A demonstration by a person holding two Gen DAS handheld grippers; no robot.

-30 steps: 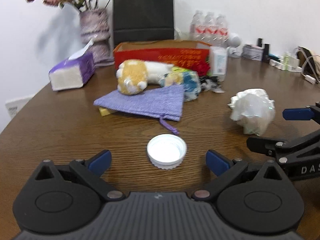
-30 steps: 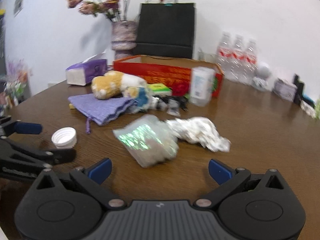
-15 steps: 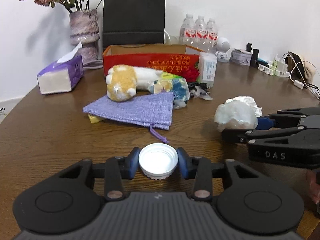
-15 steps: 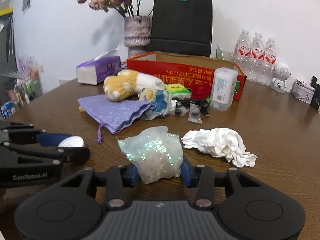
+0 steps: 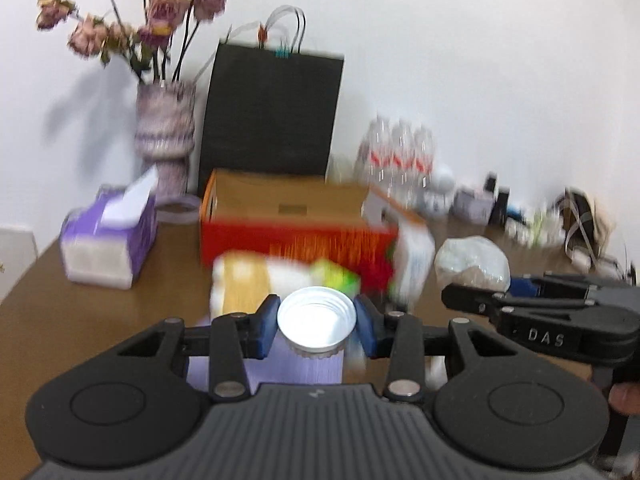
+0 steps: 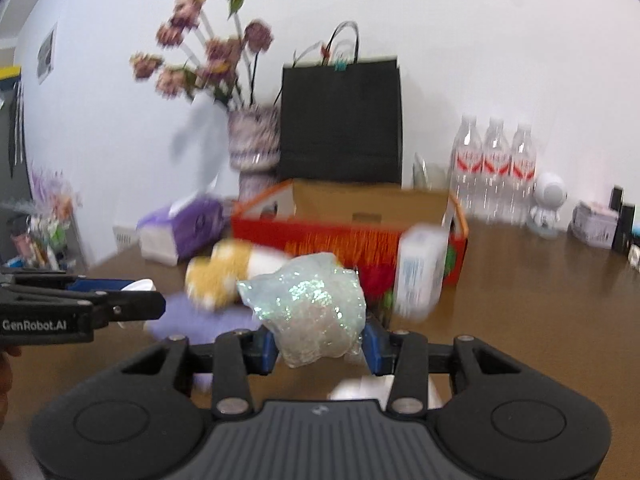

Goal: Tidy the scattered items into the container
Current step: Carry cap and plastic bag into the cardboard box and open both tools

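Red-and-orange cardboard box (image 5: 296, 236), the open container at the far middle of the brown wooden bench (image 5: 80, 320), now sits straight ahead in the left wrist view, where a second ago the camera looked down on the bench close up. In this view the left gripper (image 5: 316, 320) has its jaws pinching the round white plastic bottle cap (image 5: 317, 322), which lay loose between wide-spread jaws a second ago and is now lifted clear of the bench, hanging over the purple cloth pouch (image 5: 280, 364) and in front of the yellow-and-white plush toy (image 5: 248, 284). At the right of the same view the right gripper (image 5: 476, 292) appears side-on with its pale load. In the right wrist view that gripper's jaws, also wide a second ago, are closed on the crumpled iridescent plastic bag (image 6: 310, 308), which is raised off the bench; the crumpled white tissue (image 6: 360, 388) it lay beside stays behind, low under the jaws. The left gripper (image 6: 140, 298) shows at the left edge, level with it. Heavy blur in both views fits hands in motion. Judging from this, both picks are done and the carry toward the box has begun; the plush toy, pouch, tissue and the white cylindrical canister (image 6: 420, 272) remain outside it.
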